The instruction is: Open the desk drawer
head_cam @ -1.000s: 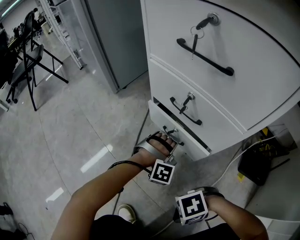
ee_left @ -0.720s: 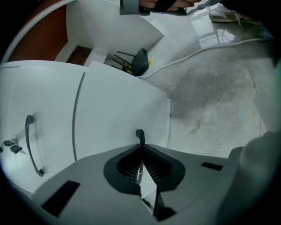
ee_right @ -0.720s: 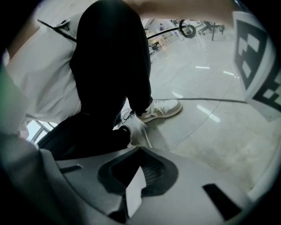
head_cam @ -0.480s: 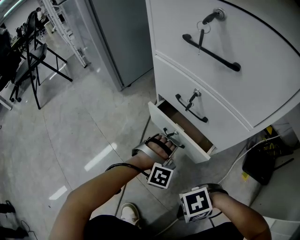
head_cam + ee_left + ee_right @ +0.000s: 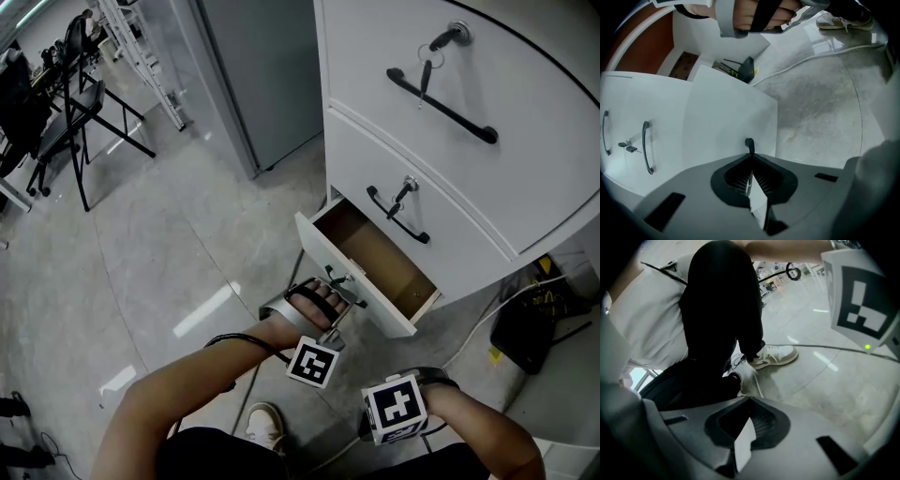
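From the head view, the desk's lowest drawer (image 5: 370,262) stood pulled out at the bottom edge, brown inside showing, over glossy grey floor (image 5: 169,244). In the left gripper view, the left gripper (image 5: 750,158) was clamped on the drawer's black handle (image 5: 749,144). In the right gripper view, the right gripper (image 5: 750,423) had its jaws together, holding nothing, facing a white shoe (image 5: 776,355).

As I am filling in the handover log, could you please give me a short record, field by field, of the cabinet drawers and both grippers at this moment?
bottom drawer: pulled partly out, brown inside showing
bottom drawer handle: black, clamped between the left gripper's fingers
left gripper: shut on the handle
right gripper: shut, holds nothing, low by the person's leg, away from the cabinet
middle drawer: closed, key in its lock
top drawer: closed, key in its lock
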The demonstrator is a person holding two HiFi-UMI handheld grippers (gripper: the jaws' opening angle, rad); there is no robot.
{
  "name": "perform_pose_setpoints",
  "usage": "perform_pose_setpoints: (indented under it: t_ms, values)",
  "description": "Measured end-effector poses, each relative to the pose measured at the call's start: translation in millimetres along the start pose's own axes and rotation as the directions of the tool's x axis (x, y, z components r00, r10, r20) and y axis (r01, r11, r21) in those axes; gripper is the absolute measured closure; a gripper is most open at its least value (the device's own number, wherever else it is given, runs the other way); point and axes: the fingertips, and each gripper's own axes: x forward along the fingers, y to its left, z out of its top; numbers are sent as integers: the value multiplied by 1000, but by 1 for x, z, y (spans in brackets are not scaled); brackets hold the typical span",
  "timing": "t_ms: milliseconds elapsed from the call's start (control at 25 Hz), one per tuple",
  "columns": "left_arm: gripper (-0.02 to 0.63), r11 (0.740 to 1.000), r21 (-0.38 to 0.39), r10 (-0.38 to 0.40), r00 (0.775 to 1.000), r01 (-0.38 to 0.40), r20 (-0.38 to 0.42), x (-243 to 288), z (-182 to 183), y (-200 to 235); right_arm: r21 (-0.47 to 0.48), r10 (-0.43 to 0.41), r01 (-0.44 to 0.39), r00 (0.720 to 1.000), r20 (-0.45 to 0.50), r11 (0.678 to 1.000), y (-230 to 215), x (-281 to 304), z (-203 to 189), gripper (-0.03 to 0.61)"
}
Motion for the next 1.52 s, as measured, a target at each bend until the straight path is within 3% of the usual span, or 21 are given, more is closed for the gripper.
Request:
perform_pose_setpoints:
  t_ms: [1200, 1520]
  values:
    - [597, 998, -5, -58, 998, 58, -13, -52, -14, -36, -39, 18, -21, 998, -62, 999, 6, 4, 12, 563]
    - [597, 999, 3, -43, 999, 43, -17, -53, -15, -38, -44, 19, -22, 997, -71, 999, 6, 4, 13, 563]
